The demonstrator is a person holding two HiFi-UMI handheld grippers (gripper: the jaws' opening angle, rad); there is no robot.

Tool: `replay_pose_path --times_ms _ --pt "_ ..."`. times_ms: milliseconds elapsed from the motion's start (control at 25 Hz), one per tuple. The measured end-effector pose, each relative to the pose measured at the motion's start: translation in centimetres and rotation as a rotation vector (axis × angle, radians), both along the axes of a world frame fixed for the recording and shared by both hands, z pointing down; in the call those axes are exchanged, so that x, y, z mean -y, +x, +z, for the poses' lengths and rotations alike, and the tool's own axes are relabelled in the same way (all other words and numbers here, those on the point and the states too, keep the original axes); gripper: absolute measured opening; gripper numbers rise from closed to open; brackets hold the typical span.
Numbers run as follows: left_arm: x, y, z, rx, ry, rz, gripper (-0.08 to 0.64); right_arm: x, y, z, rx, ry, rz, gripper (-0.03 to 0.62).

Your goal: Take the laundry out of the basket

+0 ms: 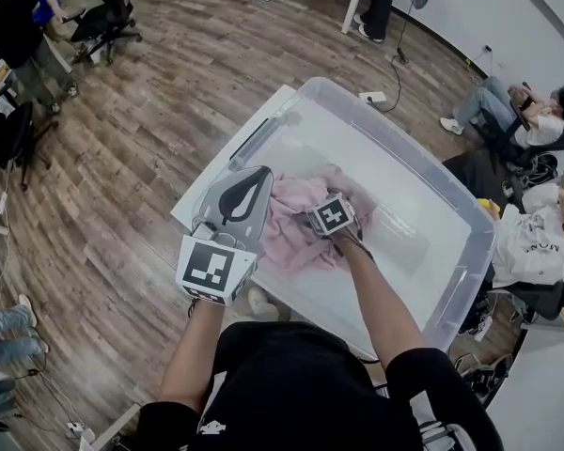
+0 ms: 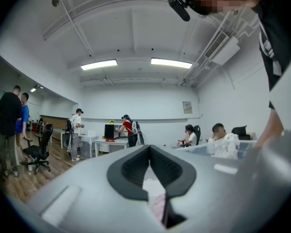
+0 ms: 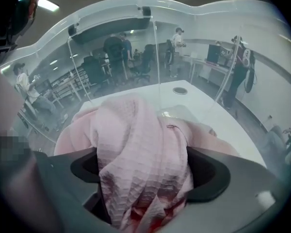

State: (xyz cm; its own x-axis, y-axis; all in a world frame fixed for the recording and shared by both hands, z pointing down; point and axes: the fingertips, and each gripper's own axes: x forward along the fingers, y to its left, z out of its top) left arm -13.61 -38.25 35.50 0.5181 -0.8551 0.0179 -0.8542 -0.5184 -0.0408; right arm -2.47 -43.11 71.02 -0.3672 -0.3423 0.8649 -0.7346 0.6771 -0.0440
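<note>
Head view: clear bin (image 1: 395, 209) sits on white surface (image 1: 227, 155). Pink cloth (image 1: 296, 228) lies crumpled on the bin floor, near-left part. R hand-held gripper (image 1: 321, 225) reaches down into the bin, its marker cube right on top of the cloth; jaws not visible here. L hand-held gripper (image 1: 260, 175) is over the bin's near-left edge, just beside the cloth, tips pressed together. People (image 1: 531, 242) sit at right, wood floor (image 1: 141, 111) around.

L gripper view: L hand-held gripper (image 2: 149, 148) tips meet. Bit of pale pink cloth (image 2: 154, 198) shows in the gap behind them; can't tell if pinched or just seen through. Bg: ceiling lights (image 2: 170, 62).

R gripper view: R hand-held gripper (image 3: 144, 171) jaws spread wide, cloth (image 3: 136, 135) bunched betw them, filling the gap. Bin's clear wall (image 3: 111, 42) stands behind the cloth.
</note>
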Motion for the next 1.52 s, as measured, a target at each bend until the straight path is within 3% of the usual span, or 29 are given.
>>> replay_pose_path --times_ms 200,320,680,1040,1280,1520 --pt "0.0 -0.2 -0.1 -0.008 -0.001 -0.005 0.009 -0.3 0.0 -0.9 0.025 -0.019 0.039 0.314" --pt "0.0 0.0 -0.1 -0.004 0.002 0.000 0.009 -0.3 -0.1 -1.6 0.040 0.004 0.046 0.268" --pt "-0.1 -0.1 -0.1 0.003 0.006 0.000 0.009 -0.5 0.4 -2.8 0.124 0.046 0.095 0.256" --pt "-0.1 0.1 -0.3 -0.013 0.010 0.009 0.009 -1.3 0.8 -2.2 0.197 -0.071 0.128 0.261" --pt "-0.1 -0.2 -0.4 -0.018 0.014 0.004 0.009 -1.0 0.7 -2.4 0.184 0.030 0.178 0.267" --pt "-0.1 -0.2 -0.2 -0.020 0.007 0.004 0.009 -1.0 0.3 -3.3 0.240 0.109 0.169 0.267"
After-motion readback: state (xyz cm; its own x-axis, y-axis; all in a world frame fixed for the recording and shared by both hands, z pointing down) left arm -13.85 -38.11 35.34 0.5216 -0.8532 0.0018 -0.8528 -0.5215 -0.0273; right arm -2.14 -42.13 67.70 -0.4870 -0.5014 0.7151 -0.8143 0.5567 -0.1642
